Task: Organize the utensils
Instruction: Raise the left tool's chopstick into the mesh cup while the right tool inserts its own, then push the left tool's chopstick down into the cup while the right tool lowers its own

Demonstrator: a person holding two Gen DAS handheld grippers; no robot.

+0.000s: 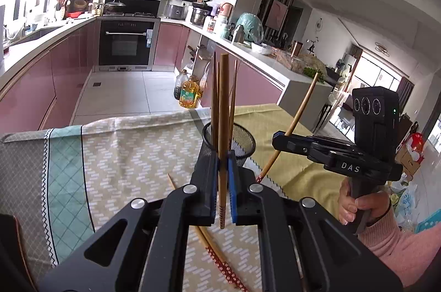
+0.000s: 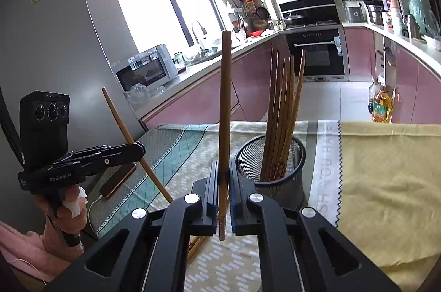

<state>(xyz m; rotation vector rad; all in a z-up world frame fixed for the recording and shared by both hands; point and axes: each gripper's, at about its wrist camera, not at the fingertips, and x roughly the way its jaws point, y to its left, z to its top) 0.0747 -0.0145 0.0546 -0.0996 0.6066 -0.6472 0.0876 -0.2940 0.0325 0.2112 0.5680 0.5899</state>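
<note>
My left gripper (image 1: 222, 162) is shut on a brown chopstick (image 1: 223, 112), held upright just in front of the black mesh holder (image 1: 242, 144). The holder has several chopsticks standing in it (image 2: 281, 115). My right gripper (image 2: 222, 176) is shut on another chopstick (image 2: 225, 104), also upright, just left of the mesh holder (image 2: 271, 162). In the left wrist view the right gripper (image 1: 278, 139) holds its chopstick (image 1: 301, 104) slanted. In the right wrist view the left gripper (image 2: 139, 150) holds its chopstick (image 2: 129, 136) slanted. Loose chopsticks (image 1: 217, 253) lie on the cloth below my left gripper.
The table is covered with a patterned cloth (image 1: 124, 154) and a yellow cloth (image 2: 386, 181). A phone (image 2: 118, 179) with a cable lies at the table's left edge. Oil bottles (image 1: 188, 93) stand on the floor beyond the table. Kitchen counters run on both sides.
</note>
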